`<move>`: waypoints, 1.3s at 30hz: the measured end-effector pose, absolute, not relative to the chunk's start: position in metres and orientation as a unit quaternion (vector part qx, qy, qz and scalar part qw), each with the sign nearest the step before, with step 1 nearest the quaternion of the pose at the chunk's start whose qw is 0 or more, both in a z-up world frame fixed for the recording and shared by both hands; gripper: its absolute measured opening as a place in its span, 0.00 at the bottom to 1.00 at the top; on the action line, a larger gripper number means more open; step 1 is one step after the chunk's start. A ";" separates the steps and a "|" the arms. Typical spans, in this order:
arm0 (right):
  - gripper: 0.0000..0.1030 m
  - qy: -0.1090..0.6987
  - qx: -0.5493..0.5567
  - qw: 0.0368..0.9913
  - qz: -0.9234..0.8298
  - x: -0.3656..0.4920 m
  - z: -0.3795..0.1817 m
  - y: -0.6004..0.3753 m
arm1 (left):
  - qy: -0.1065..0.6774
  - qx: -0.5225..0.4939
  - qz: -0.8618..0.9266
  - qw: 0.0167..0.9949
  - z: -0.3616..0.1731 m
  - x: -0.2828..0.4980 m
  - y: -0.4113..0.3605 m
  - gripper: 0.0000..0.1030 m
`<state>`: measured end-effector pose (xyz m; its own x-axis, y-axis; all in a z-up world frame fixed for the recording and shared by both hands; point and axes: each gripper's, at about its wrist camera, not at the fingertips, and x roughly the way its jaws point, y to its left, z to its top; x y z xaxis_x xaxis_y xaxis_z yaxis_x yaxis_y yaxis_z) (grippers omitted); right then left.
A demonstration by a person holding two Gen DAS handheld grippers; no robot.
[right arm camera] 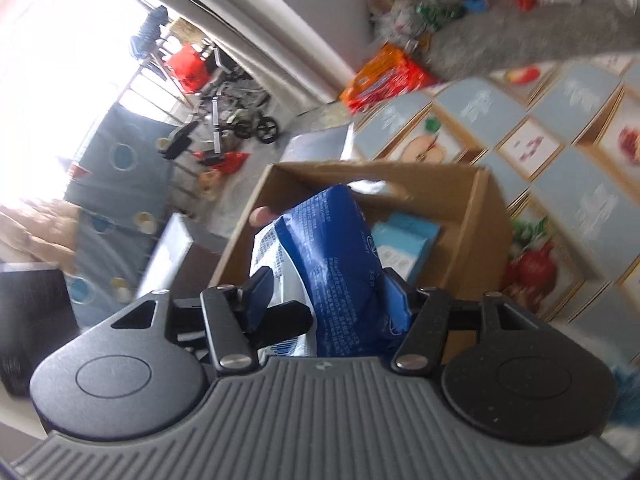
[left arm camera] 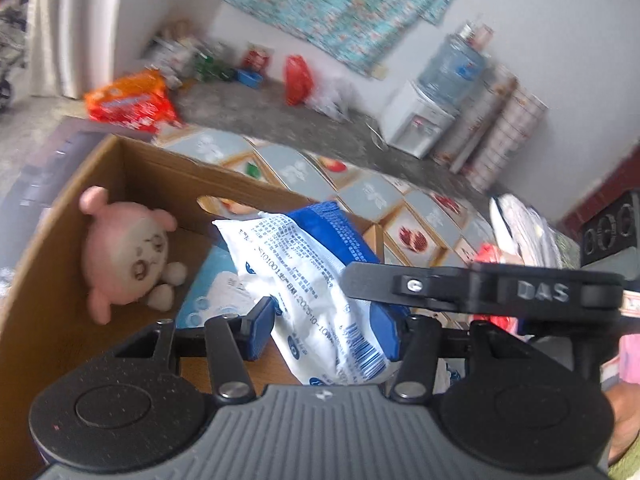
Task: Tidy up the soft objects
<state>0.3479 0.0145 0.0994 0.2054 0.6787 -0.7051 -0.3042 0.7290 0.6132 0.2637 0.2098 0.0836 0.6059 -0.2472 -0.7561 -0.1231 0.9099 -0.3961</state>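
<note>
Both the left claw and the right claw clamp the same blue-and-white soft pack, sharing its floppy weight above the open cardboard box where a pink plush toy already lies.

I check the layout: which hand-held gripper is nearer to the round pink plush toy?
Left. The left hand-held gripper holds the blue-and-white plastic pack just beside the round pink plush toy; the right hand-held gripper sits across the pack.
</note>
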 end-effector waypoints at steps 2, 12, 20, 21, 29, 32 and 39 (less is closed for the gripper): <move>0.58 0.534 0.164 0.763 0.325 0.349 0.096 0.009 | 0.465 -0.205 -0.038 0.861 0.066 0.275 0.216 0.52; 0.58 0.504 0.174 0.780 0.328 0.350 0.104 -0.040 | 0.528 -0.191 -0.013 0.827 0.014 0.299 0.217 0.49; 0.61 0.483 0.171 0.793 0.330 0.334 0.116 -0.067 | 0.500 -0.180 -0.009 0.847 0.039 0.292 0.204 0.55; 0.62 0.479 0.168 0.795 0.331 0.329 0.119 -0.071 | 0.493 -0.178 -0.009 0.852 0.046 0.288 0.203 0.59; 0.68 0.450 0.165 0.812 0.333 0.285 0.143 -0.111 | 0.479 -0.125 0.011 0.869 0.075 0.247 0.187 0.72; 0.70 0.448 0.167 0.813 0.332 0.273 0.146 -0.120 | 0.522 -0.106 0.023 0.846 0.056 0.238 0.185 0.61; 0.71 0.453 0.171 0.810 0.330 0.264 0.140 -0.129 | 0.595 -0.069 0.030 0.800 0.006 0.233 0.183 0.41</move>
